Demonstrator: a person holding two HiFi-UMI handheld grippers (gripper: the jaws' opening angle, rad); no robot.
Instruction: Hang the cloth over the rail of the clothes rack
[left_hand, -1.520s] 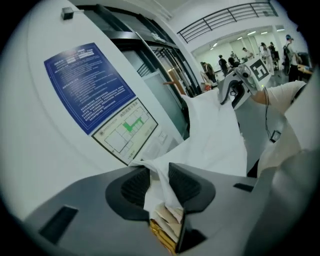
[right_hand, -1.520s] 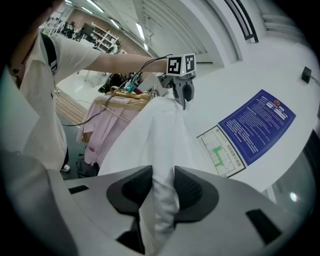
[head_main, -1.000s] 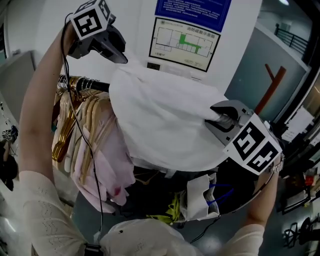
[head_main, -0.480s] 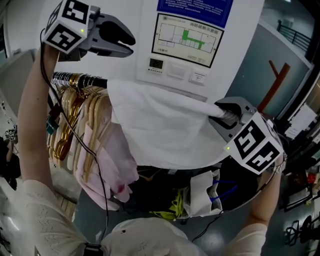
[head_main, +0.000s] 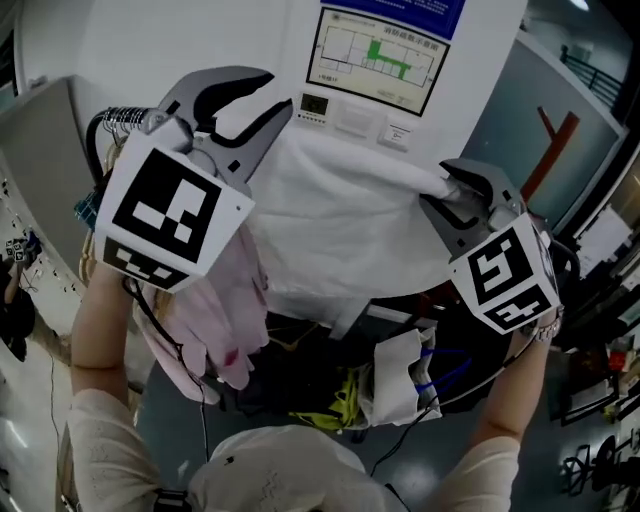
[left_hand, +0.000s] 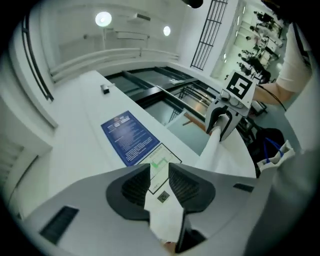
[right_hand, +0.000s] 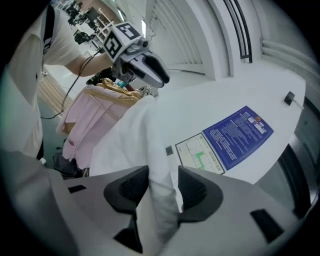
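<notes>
The white cloth (head_main: 340, 215) hangs draped over the rack's rail (head_main: 122, 118), which it mostly hides. One corner of the cloth runs to my right gripper (head_main: 437, 183). In the right gripper view that fold of cloth (right_hand: 155, 150) lies loosely between the jaws of the right gripper (right_hand: 162, 182), which are opening. My left gripper (head_main: 270, 92) is open and empty, just left of the cloth and near the rail. Through the left gripper (left_hand: 159, 180) only the wall shows. Beyond it the right gripper (left_hand: 222, 120) is on the cloth (left_hand: 220, 155).
Gold hangers (right_hand: 115, 86) with pink garments (head_main: 215, 320) crowd the rail left of the cloth. Close behind is a white wall panel with a floor-plan poster (head_main: 375, 50) and a small controller (head_main: 314, 104). A bag (head_main: 400, 385) sits below, and a red-brown pole (head_main: 548, 145) stands at right.
The left gripper came down from above the rail and closer to the camera, still open. The right gripper rose slightly and its jaws spread around the cloth corner. The cloth stays on the rail.
</notes>
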